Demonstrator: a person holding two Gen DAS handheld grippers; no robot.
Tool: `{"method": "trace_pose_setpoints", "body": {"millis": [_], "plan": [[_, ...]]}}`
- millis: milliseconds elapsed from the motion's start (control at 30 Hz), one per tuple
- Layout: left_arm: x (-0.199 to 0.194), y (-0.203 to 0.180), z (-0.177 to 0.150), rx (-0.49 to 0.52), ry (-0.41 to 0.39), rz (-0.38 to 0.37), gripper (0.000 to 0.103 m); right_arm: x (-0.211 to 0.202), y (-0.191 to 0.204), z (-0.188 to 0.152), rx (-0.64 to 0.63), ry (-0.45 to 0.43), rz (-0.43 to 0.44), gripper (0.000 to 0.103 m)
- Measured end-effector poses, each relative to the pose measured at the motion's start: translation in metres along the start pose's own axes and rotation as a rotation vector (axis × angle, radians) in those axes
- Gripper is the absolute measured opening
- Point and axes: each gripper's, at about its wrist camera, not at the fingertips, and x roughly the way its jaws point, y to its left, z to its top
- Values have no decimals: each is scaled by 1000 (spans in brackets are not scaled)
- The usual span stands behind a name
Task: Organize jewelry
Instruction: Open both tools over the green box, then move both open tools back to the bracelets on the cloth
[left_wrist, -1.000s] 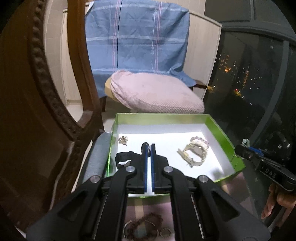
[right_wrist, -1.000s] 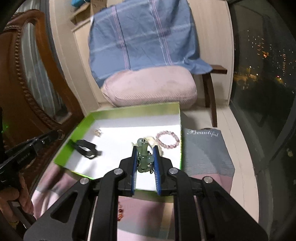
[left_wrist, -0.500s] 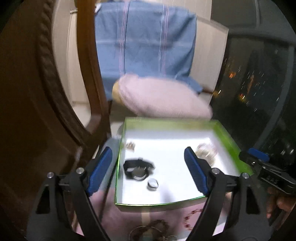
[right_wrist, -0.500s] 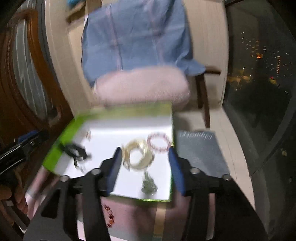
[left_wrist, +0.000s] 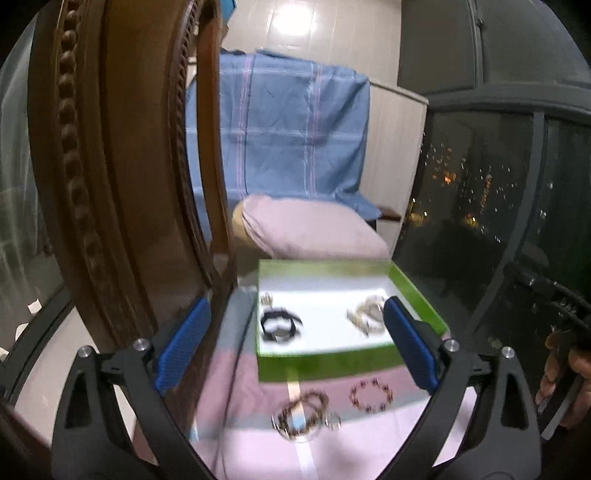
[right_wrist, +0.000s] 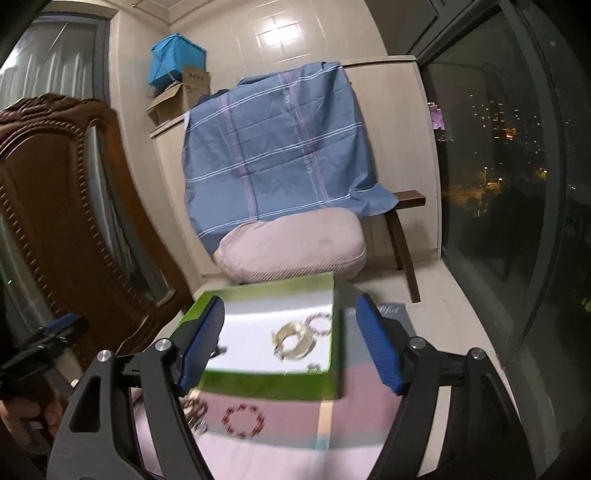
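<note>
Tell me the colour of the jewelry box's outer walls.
Bright green walls on the jewelry box, white inside; the right wrist view shows it best.

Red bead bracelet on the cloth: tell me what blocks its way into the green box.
Only the box's near wall stands between the red bead bracelet and the white floor inside; nothing else visible blocks it. Both grippers are open and empty.

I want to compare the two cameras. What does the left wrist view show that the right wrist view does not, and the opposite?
Only the left wrist view shows the black watch whole inside the green box. Only the right wrist view shows the pink bead bracelet in the box and the blue bin up high. Both show the box, the red bead bracelet in front of it, and an open tool.
</note>
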Motion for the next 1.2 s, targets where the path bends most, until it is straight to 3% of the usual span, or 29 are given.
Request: {"method": "trace_pose_setpoints", "body": {"millis": [300,967,1000,1067,1133,1200], "plan": [[-8,-11,-41,40,70,19,94,-5,19,-34,-29,56,9,72],[10,-16,-36,41,88,-8,94,25,17,-42,-58,131,-10,72],[10,-16,-36,38,88,-7,94,30,20,-45,-71,153,-4,72],[11,-13,-35,27,89,-5,94,55,29,-58,-138,280,-27,72],[13,-10,-34,24,94,0,94,80,33,-75,-171,399,-44,63],[15,-8,-34,21,98,6,94,100,38,-85,-180,466,-52,56]]}}
